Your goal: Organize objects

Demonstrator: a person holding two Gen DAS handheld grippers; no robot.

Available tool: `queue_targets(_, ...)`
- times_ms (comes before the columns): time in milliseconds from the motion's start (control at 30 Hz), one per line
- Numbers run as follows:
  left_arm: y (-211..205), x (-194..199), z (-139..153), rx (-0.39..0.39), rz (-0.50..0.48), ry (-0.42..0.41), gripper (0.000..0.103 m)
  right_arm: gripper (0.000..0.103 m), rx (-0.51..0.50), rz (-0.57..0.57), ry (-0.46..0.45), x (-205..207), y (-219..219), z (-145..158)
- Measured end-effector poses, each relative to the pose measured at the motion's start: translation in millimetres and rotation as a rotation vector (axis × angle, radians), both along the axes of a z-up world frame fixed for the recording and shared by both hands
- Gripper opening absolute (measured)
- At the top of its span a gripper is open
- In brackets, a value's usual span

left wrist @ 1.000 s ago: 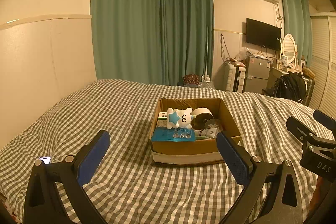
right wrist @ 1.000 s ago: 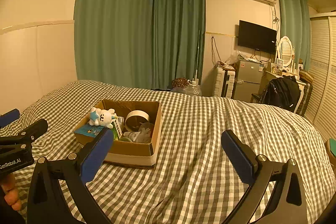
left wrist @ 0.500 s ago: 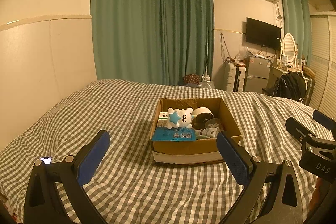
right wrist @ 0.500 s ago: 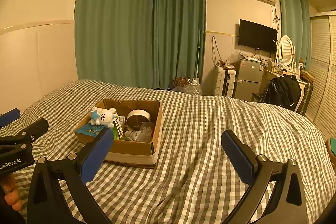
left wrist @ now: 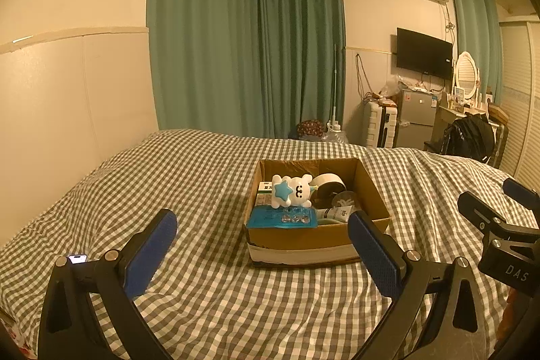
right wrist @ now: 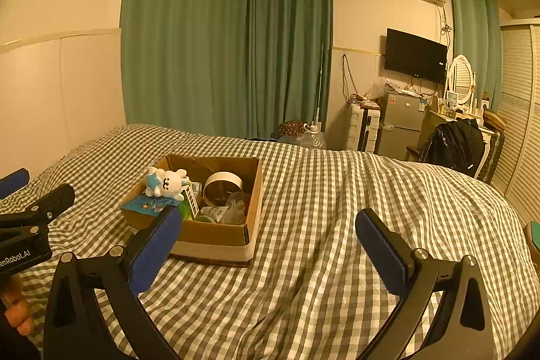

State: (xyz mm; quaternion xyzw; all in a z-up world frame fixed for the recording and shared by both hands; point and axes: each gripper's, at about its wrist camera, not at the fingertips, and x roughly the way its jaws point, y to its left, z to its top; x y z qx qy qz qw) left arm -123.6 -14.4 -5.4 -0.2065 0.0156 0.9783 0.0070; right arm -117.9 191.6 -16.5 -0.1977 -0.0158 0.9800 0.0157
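Observation:
A cardboard box point(left wrist: 314, 240) point(right wrist: 216, 233) sits on the checked bed. Inside lie a white plush toy point(left wrist: 293, 190) point(right wrist: 166, 183) with a blue star, a blue flat packet point(left wrist: 281, 220), a roll of tape point(left wrist: 327, 183) point(right wrist: 222, 184), a white tube point(left wrist: 339, 212) and a green-and-white carton point(left wrist: 265, 188). My left gripper point(left wrist: 261, 245) hangs open in front of the box, nothing between its blue pads. My right gripper point(right wrist: 268, 237) is open too, held to the right of the box. Each gripper shows at the edge of the other's view.
The checked bedspread point(right wrist: 337, 191) stretches wide around the box. A phone point(left wrist: 78, 258) lies at the bed's left edge. Green curtains point(left wrist: 243, 49), a small fridge point(left wrist: 415, 120), a wall TV point(left wrist: 423, 53) and a black backpack point(right wrist: 454, 142) stand beyond the bed.

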Motion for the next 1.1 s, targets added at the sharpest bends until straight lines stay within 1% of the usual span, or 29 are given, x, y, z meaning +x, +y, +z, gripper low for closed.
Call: queue_targets(1100, 1.6, 2.3, 0.5, -0.005, 0.001, -0.007, 0.103, 0.102, 0.001, -0.004, -0.008, 0.5, 1.5, -1.1)
